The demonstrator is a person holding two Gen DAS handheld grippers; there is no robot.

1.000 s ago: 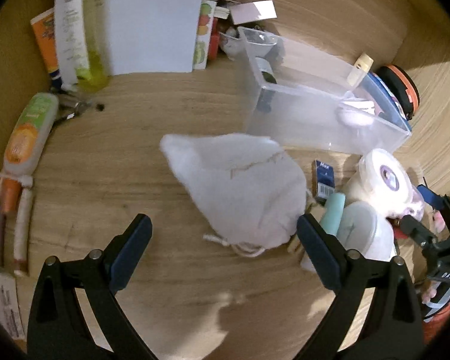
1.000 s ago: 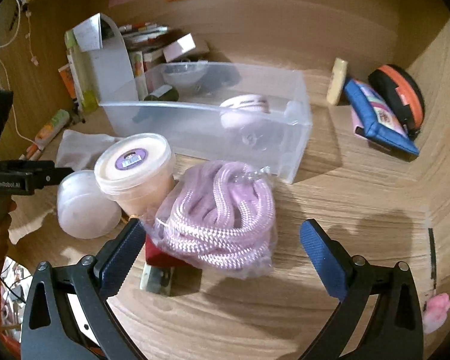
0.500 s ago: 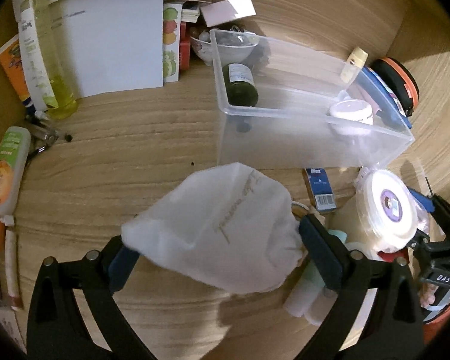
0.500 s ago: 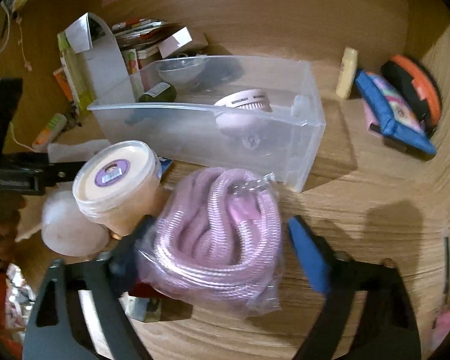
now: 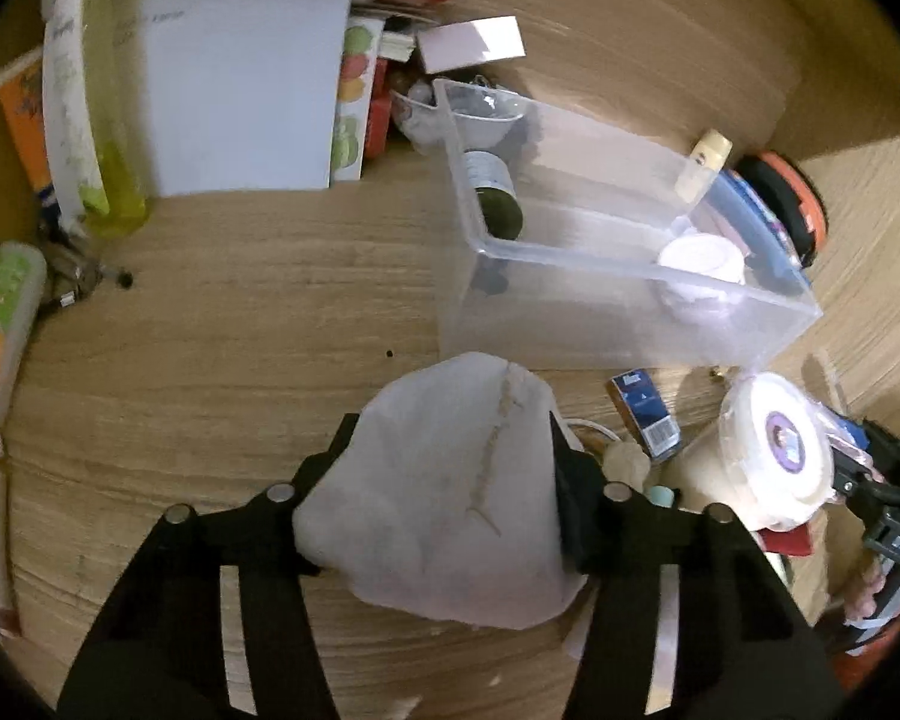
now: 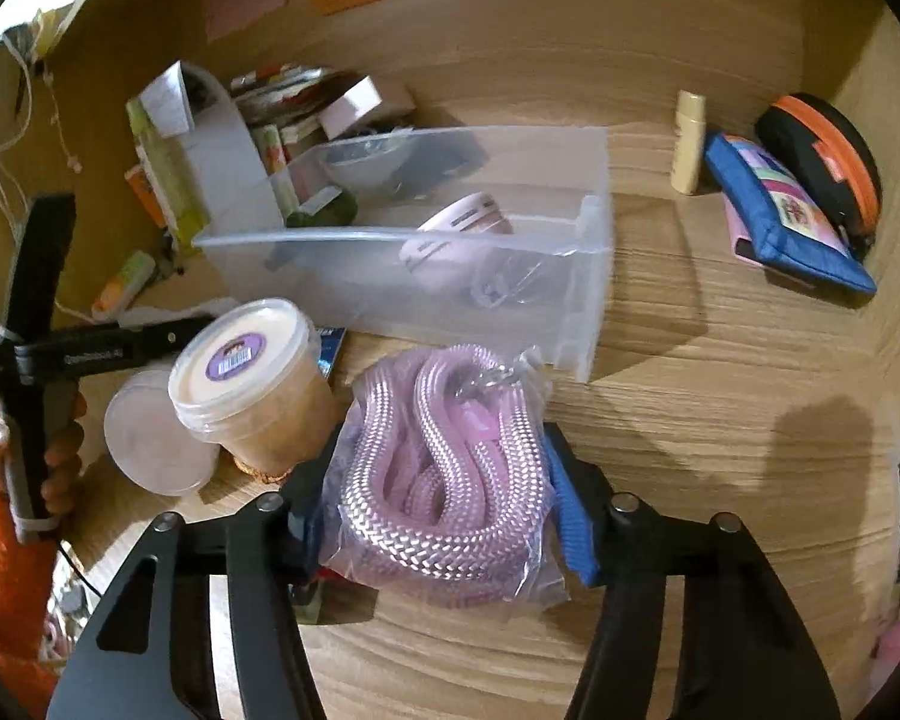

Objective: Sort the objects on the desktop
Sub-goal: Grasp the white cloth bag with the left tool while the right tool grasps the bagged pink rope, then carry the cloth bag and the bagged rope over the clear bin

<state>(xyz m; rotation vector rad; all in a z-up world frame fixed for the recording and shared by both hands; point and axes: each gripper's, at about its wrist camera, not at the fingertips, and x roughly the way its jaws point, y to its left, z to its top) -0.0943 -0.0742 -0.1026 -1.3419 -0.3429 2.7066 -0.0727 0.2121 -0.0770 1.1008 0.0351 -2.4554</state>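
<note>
Left tongs (image 5: 450, 480): were wide, now closing on the white pouch (image 5: 444, 504) on the table (image 5: 240, 360).
Right tongs (image 6: 438, 498): closing on the bagged rope (image 6: 444, 468).
Meaning: both ready for the clear bin (image 6: 588, 276).

A white cloth pouch (image 5: 450, 498) with a faint tan line of script lies on the light wood-grain desk (image 5: 228, 336). The bagged rope (image 6: 444, 468) is pale pink with a silvery woven braid, inside clear plastic. The tub (image 6: 252, 378) is beige with a cream lid and a purple label. The storage bin (image 6: 450, 276) is clear and frosted. A blue pouch (image 6: 786, 222) carries a multicoloured patch; beside it sits a black case with an orange band (image 6: 822, 162). The sleeve (image 6: 0, 564) is orange.
</note>
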